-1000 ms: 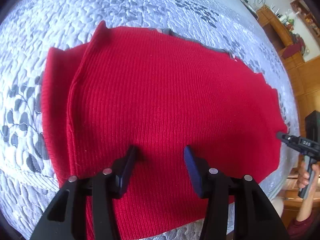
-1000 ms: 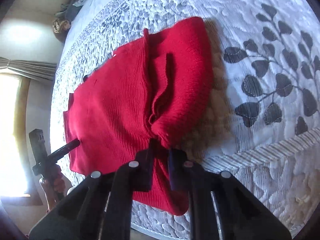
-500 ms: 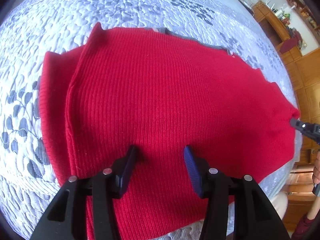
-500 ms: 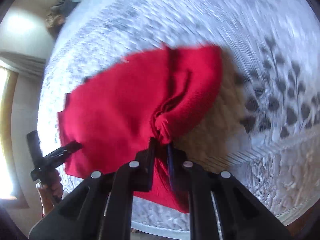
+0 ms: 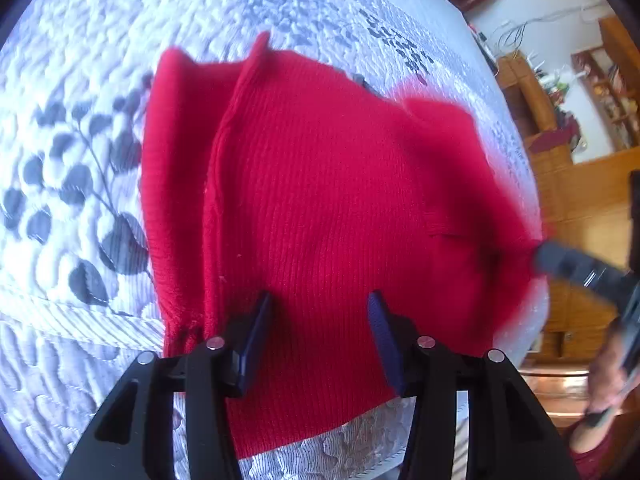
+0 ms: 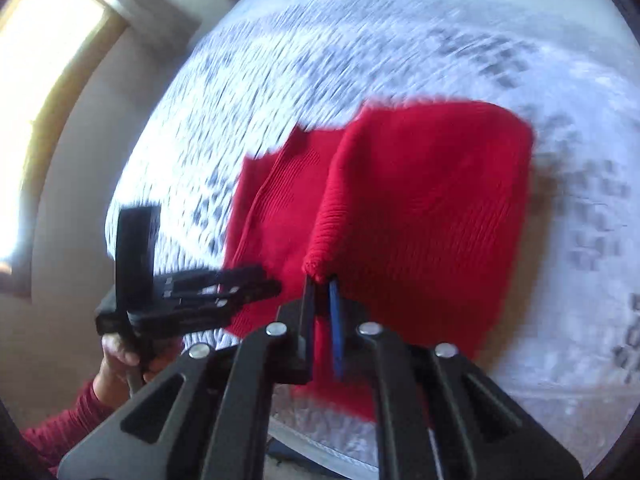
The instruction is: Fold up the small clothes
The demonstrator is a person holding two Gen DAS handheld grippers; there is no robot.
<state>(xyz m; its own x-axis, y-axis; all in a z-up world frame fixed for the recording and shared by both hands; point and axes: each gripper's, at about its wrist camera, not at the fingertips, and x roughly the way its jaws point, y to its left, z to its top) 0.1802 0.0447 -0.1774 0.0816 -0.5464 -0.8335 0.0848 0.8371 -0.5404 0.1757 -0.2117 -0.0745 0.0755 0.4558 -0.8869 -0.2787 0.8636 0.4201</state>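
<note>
A red knit top (image 5: 328, 200) lies on the bed (image 5: 80, 80) near its front edge, with one side folded over the middle. The left tool (image 5: 320, 312) hangs over it, spread apart, holding nothing. The right tool (image 6: 322, 300) is opening, with a bunched red fold between its pads (image 6: 335, 320).

Red garment (image 5: 340, 200): ribbed knit cloth, matt, with fine lengthwise ribs and a stitched seam along its folded edge. Bedspread (image 5: 80, 80): quilted cloth, white, puckered in relief, printed with grey leaves; a finely striped band runs near its edge. Left gripper (image 5: 320, 308): matt black plastic frame, bright metal rivet heads, dark blue finely ridged fingers (image 5: 256, 336). Cabinets (image 5: 580, 200): glossy varnished wood.
</note>
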